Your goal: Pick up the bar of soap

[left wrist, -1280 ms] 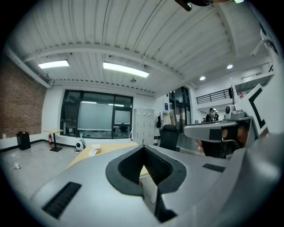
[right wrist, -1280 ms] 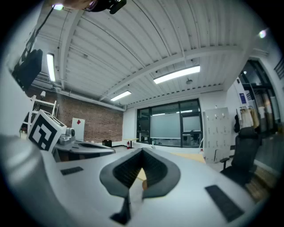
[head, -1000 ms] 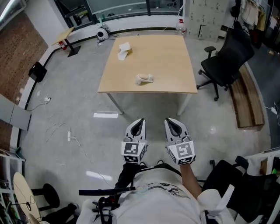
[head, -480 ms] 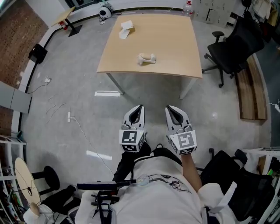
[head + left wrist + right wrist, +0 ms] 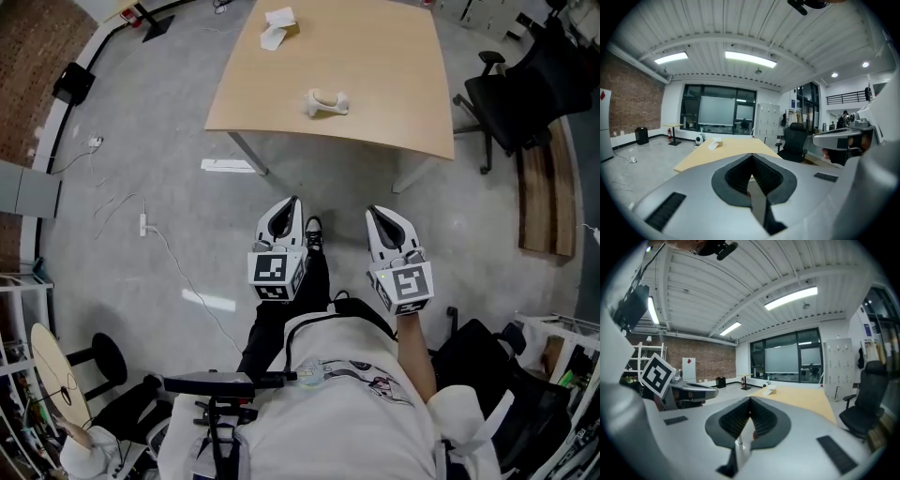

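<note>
Pale bar of soap [image 5: 327, 101]: lies on the light wooden surface [image 5: 398, 75], in the upper middle of the head view, close to the surface's near edge.
Long axis: runs left to right across the frame, roughly along that near edge, with the right end sitting a touch lower; the two ends cannot be told apart.
Left hand-held gripper [image 5: 292, 202]: jaws together with nothing between them; it hangs just left of the frame's centre, over the grey floor [image 5: 141, 141], tips pointing up the frame toward the surface, well apart from the soap.
Right hand-held gripper [image 5: 373, 212]: jaws together and empty; it sits just right of centre, beside the left one, pointing the same way.
Other things: a white folded item [image 5: 278, 26] lies on the surface at the top of the frame; a black office chair [image 5: 511, 89] stands at the upper right, beside the surface.
</note>
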A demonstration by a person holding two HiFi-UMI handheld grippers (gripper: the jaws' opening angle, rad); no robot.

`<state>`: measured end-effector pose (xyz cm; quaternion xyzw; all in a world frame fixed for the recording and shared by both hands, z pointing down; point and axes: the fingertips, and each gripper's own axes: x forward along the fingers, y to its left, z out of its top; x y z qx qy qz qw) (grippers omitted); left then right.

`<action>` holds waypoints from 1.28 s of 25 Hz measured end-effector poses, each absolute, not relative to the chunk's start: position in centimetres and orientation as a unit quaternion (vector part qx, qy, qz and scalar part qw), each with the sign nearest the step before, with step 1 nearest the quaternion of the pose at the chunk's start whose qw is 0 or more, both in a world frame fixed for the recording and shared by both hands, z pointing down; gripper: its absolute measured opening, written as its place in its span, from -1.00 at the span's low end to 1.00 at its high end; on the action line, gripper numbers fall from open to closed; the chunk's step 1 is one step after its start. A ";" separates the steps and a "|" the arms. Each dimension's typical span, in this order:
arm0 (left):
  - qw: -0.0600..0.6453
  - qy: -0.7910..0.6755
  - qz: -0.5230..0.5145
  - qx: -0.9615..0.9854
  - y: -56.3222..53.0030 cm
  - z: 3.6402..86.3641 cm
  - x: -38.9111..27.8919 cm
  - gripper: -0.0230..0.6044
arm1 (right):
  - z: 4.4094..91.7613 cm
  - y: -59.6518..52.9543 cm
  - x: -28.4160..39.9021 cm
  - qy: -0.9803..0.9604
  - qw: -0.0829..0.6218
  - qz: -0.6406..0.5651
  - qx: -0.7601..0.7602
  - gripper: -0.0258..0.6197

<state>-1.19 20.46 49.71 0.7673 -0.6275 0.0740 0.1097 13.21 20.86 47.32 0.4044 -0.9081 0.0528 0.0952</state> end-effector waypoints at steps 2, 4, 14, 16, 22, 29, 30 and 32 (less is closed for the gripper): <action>0.117 -0.623 0.074 0.770 17.4 50.2 -1.9 -0.91 | 47.8 18.0 12.2 -0.908 0.103 0.054 0.402 -0.91; 0.126 -0.616 0.075 0.774 14.1 50.7 -2.8 -0.91 | 48.3 14.9 10.8 -0.910 0.114 0.053 0.395 -0.91; 0.242 -0.575 0.144 0.768 -0.3 57.5 -7.7 -0.91 | 54.5 0.1 3.5 -0.904 0.197 0.109 0.363 -0.91; 0.269 -0.562 0.159 0.765 -1.8 59.3 -8.1 -0.91 | 56.4 -1.6 2.7 -0.899 0.218 0.124 0.360 -0.91; 0.342 -0.536 0.200 0.746 -4.2 64.2 -9.5 -0.91 | 61.4 -4.5 1.6 -0.884 0.281 0.162 0.337 -0.91; 0.436 -0.510 0.245 0.700 -4.6 69.9 -10.4 -0.91 | 66.7 -5.7 0.6 -0.883 0.337 0.185 0.270 -0.91; 0.445 -0.509 0.251 0.693 -4.5 70.5 -10.4 -0.91 | 67.1 -5.8 0.5 -0.883 0.340 0.187 0.263 -0.91; 0.459 -0.508 0.263 0.680 -4.1 71.4 -10.5 -0.91 | 67.8 -5.8 0.4 -0.885 0.344 0.192 0.249 -0.91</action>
